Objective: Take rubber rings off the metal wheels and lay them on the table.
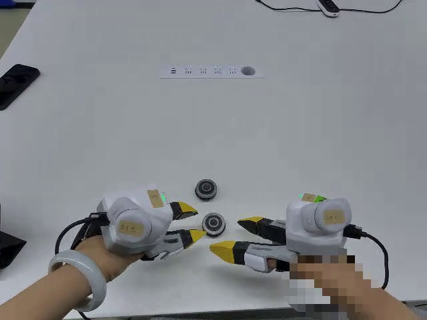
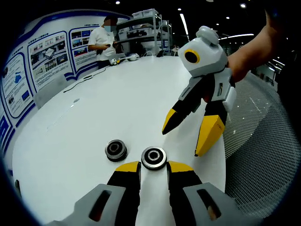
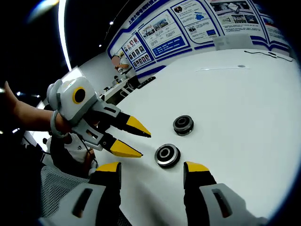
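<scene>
As they gape near the table (image 1: 220, 293) edge, left tool (image 1: 199, 222) and right tool (image 1: 226, 235) flank a wheel (image 1: 213, 223).

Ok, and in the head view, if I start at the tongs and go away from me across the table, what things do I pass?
nearer metal wheel → farther metal wheel → white power strip → white device with a cable at the far edge
</scene>
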{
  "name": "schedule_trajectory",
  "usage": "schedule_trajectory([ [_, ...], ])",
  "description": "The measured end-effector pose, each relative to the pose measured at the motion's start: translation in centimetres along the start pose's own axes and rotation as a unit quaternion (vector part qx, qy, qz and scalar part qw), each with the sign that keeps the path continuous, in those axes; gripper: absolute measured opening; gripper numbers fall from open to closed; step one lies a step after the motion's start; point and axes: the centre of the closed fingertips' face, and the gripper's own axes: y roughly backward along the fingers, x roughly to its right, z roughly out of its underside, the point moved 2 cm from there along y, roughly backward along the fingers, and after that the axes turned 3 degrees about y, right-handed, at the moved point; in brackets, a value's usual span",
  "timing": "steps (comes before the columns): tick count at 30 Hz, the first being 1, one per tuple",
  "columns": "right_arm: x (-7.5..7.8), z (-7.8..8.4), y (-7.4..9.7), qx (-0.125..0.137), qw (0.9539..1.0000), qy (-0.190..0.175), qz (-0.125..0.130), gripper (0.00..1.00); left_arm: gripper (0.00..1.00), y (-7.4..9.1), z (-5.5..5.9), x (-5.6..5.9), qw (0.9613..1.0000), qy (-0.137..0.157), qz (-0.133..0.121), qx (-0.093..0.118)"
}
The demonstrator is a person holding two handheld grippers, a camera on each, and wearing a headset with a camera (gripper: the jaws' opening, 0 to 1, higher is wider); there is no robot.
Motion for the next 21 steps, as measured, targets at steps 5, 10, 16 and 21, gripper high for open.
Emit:
schedule_trajectory([
  [5,0.0,0.0,-0.2,0.001,1.0,-0.004,-0.003,0.54,0.19,-0.9,-0.1,0.3,0.9999,-0.008,0.007,-0.01],
  [10,0.0,-0.1,-0.5,0.002,1.0,-0.005,-0.006,0.54,0.2,-1.4,0.0,0.0,0.9997,-0.014,0.006,-0.022],
  [16,0.0,-0.1,-0.7,0.005,0.9999,-0.007,-0.008,0.54,0.15,-2.1,-0.4,-0.1,0.9995,-0.019,0.008,-0.025],
  [21,0.1,0.0,-0.7,0.005,0.9999,-0.01,-0.009,0.54,0.17,-2.6,-0.4,-0.1,0.9992,-0.021,0.014,-0.031],
])
